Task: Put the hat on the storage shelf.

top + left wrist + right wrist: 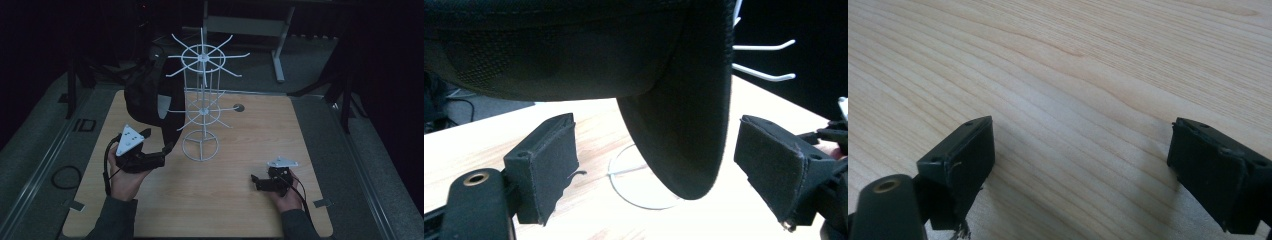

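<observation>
A white wire rack (201, 100) with two tiers of hooks stands on the wooden table (240, 150). A black fabric bag (142, 95) hangs from the rack's left side. My left gripper (167, 150) is open, just left of the rack's base ring (200, 145). In the left gripper view a rounded black flap of the bag (679, 130) hangs down between the spread jaws of my left gripper (654, 165), with gaps on both sides. My right gripper (255, 181) sits low at the front right of the table, open. Its pads (963, 155) frame bare wood.
Two white hooks (764, 47) jut out to the right of the bag. The rack's base ring (634, 185) lies beyond the flap. A small round hole (238, 107) marks the table behind the rack. A desk frame (280, 45) stands in the dark behind.
</observation>
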`<state>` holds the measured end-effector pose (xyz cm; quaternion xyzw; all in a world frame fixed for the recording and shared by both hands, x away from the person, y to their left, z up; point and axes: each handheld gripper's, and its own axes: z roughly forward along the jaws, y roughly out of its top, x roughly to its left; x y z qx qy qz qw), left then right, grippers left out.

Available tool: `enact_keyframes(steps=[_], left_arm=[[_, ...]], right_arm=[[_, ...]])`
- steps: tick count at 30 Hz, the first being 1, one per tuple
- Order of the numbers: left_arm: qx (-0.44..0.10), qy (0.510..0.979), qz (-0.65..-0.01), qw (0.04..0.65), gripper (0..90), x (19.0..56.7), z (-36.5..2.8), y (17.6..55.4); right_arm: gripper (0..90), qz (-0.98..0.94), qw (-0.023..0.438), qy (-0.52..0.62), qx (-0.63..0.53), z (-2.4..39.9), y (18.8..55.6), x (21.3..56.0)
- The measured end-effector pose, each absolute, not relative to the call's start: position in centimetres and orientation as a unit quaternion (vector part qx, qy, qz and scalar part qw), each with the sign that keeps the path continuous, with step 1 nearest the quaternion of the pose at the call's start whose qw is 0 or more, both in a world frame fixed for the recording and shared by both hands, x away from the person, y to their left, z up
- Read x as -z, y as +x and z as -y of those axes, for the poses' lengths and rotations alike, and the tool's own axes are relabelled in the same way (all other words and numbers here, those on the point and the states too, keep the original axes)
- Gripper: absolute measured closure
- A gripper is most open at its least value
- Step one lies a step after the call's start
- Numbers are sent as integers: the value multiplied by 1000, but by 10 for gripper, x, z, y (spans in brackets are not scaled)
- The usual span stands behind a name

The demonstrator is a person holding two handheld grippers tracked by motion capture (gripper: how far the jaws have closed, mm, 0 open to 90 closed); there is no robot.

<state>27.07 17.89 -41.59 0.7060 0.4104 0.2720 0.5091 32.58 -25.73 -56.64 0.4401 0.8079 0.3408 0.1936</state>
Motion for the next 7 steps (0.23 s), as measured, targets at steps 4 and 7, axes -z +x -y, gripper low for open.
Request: enact_keyframes(steps=[4, 7], left_arm=[[-261, 706, -414, 512, 175, 417, -179, 269], [-258, 707, -418, 508, 175, 420, -179, 269]], right_arm=[[115, -808, 194, 440, -341, 257, 326, 566], [115, -808, 194, 440, -341, 257, 326, 566]])
